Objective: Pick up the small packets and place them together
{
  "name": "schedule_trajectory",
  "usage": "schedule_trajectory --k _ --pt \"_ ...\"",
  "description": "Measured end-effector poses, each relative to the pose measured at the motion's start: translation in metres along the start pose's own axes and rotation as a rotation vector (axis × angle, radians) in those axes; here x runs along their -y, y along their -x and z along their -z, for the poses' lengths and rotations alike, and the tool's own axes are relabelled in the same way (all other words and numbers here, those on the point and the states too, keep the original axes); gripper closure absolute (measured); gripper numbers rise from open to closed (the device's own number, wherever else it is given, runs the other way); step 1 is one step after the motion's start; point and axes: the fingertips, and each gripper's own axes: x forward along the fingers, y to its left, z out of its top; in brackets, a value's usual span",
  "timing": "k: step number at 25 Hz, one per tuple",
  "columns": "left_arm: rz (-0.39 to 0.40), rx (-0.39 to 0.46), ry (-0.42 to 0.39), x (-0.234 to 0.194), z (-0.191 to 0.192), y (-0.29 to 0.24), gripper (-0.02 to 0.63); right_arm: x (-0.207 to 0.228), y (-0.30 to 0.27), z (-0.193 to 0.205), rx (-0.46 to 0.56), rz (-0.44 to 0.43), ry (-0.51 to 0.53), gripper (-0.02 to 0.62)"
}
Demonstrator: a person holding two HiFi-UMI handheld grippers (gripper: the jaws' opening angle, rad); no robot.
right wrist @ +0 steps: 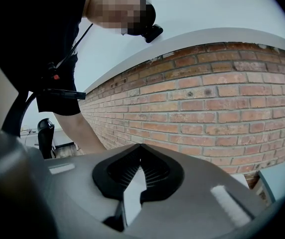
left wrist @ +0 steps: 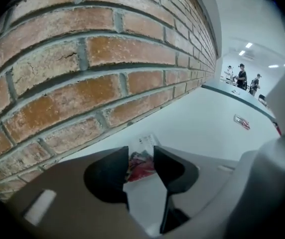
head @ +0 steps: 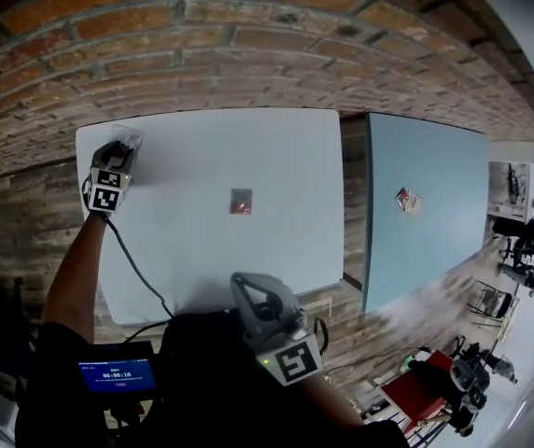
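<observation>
Far left corner of the white square table point(head: 202, 259): left gripper point(head: 127, 142) set to pick.
Its jaws stand wide astride a small red-and-white foil packet point(left wrist: 141, 166) lying flat beside the brick wall point(left wrist: 82, 59), not yet pinching; I'd sink lower, centre it, then close gently. The right gripper point(right wrist: 139, 151), near, is closed and empty. A second small packet point(head: 241, 202) lies mid-table.

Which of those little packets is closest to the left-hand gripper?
The corner packet by the brick wall, between the left gripper's open jaws. The centre packet and the blue-table packet lie far off.
</observation>
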Motion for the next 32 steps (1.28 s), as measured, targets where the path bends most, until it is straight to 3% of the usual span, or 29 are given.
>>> schedule_trajectory --k 2,4,8,9,11,13,18,21,23,28,30,32 --pt "-0.020 -0.021 0.013 -0.001 0.001 -0.002 0.448 0.002 0.001 0.001 -0.003 0.008 -0.004 0.592" --pt "-0.071 -0.049 0.082 -0.006 0.006 -0.002 0.448 0.003 0.003 0.002 -0.010 0.009 0.000 0.592" --pt "-0.261 -0.105 0.433 -0.018 0.025 0.013 0.448 0.008 0.006 0.002 -0.008 0.015 -0.005 0.592" --pt "-0.287 -0.111 0.499 -0.016 0.029 0.017 0.448 0.008 0.006 0.001 -0.004 0.015 -0.009 0.592" --pt "-0.291 -0.102 0.544 -0.009 0.028 0.023 0.448 0.006 0.006 0.000 0.003 0.008 -0.011 0.592" --pt "-0.261 -0.046 0.482 -0.003 0.015 0.030 0.442 0.003 0.007 -0.002 0.012 -0.001 -0.009 0.592" --pt "-0.107 0.094 0.096 0.012 -0.032 0.046 0.437 0.009 0.015 0.004 0.026 -0.012 -0.012 0.592" --pt "0.024 0.065 -0.142 0.017 -0.025 0.042 0.437 0.010 0.018 0.007 0.030 -0.009 -0.020 0.592" --pt "0.084 0.011 -0.241 0.015 -0.006 0.038 0.437 0.009 0.019 0.008 0.035 -0.007 -0.024 0.592" --pt "0.149 -0.135 -0.397 0.016 0.023 0.023 0.434 0.011 0.027 0.007 0.027 0.008 -0.022 0.592" --pt "0.152 -0.149 -0.390 0.015 0.023 0.018 0.436 0.012 0.030 0.006 0.022 0.016 -0.014 0.592" --pt "0.147 -0.160 -0.317 0.010 0.023 0.015 0.437 0.013 0.032 0.007 0.019 0.025 -0.013 0.592"
